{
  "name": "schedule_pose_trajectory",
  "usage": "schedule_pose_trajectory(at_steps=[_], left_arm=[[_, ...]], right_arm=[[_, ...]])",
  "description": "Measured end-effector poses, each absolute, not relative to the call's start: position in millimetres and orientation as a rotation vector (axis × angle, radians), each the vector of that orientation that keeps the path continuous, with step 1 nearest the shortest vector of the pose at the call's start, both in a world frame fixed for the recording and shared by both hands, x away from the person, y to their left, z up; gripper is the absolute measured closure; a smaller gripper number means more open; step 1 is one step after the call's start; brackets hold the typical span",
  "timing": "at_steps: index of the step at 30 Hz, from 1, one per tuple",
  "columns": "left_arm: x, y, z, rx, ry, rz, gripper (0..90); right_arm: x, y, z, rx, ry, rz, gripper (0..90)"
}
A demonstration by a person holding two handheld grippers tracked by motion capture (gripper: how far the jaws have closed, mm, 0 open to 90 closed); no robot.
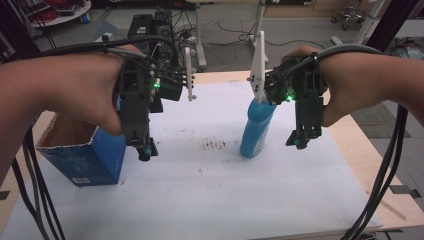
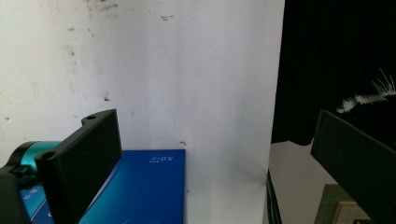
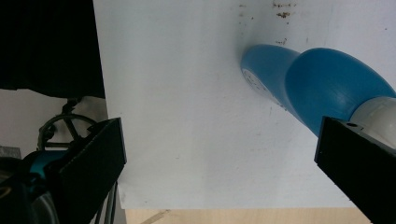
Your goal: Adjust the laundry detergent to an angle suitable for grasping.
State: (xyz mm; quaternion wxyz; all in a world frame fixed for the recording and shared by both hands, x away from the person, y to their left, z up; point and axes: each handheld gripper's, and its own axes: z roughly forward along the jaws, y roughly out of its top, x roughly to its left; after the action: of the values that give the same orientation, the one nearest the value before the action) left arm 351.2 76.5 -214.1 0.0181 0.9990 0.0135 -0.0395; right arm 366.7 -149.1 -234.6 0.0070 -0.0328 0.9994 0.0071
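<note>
Bottle [image 1: 256, 129]: the blue bottle with a pale cap stands upright on the white sheet [image 1: 210, 190] covering the table, right of centre and at about 9 o'clock from the right gripper [image 1: 300, 140]. The right gripper hangs just beside the bottle, jaws pointing down and spread wide, with nothing between them; it does not touch the bottle. At about 9 o'clock from the bottle, well apart, the left gripper [image 1: 145, 150] hovers with its jaws likewise wide and empty, just beside an open blue box [image 1: 85, 155] that sits at the sheet's left edge. Judged from this layout, the work is at an early stage: no object is grasped or lifted, and approach, closure on the bottle and any transfer, possibly toward the box, remain to be done. The high view gives the overall layout: both hands, both grippers, the bottle upright and the open top of the box. The right gripper view adds the bottle [image 3: 317, 88] close up, its shoulder and pale cap beside one jaw rather than between the two. The left gripper view adds the box's blue printed face [image 2: 144, 186] below the jaws and small stains on the sheet [image 2: 196, 70].
</note>
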Motion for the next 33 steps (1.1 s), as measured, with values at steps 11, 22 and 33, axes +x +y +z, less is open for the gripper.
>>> schedule_pose_trajectory(at_steps=[11,22,33], left_arm=[[351.5,77.3,-216.2,3.101,0.057,-0.121,1.7],[348.9,70.5,-217.0,3.07,0.124,-0.11,1.7],[344.5,54.4,-215.6,2.973,0.241,-0.049,1.7]], right_arm=[[367.1,-149.2,-235.6,-0.106,3.129,0.014,1.3],[357.0,-168.7,-237.4,-0.06,3.122,0.033,1.3],[342.6,-188.4,-244.3,-0.037,3.127,0.045,1.3]])
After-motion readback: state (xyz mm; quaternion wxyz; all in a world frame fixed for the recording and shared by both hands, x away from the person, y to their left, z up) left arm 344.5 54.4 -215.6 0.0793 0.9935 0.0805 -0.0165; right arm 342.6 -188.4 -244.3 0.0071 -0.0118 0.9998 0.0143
